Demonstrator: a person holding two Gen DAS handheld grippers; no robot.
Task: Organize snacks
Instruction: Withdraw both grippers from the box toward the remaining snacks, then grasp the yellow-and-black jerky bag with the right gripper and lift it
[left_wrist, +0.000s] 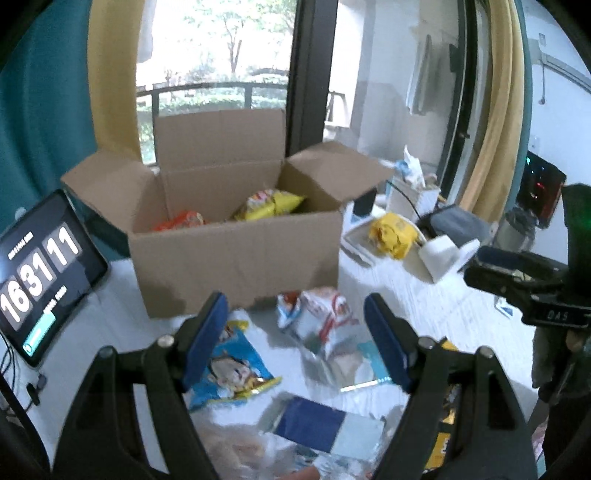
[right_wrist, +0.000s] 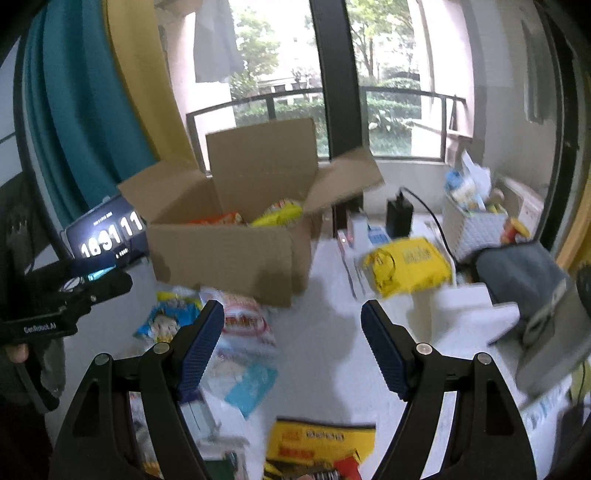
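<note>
With both tools spread and gripping nothing, left tool (left_wrist: 295, 339) hovering over loose snack packets (left_wrist: 236, 369) on the worktop (left_wrist: 424, 295). Right tool (right_wrist: 291, 339) likewise. Cardboard box (left_wrist: 236, 258) at twelve o'clock, holding a yellow bag (left_wrist: 273, 205).

You face a tall window (right_wrist: 391, 92) with a dark frame and a balcony railing (right_wrist: 402, 96), green trees in daylight beyond. Teal (left_wrist: 40, 122) and yellow curtains (left_wrist: 110, 81) hang left; the worktop (right_wrist: 325, 332) is white.
</note>
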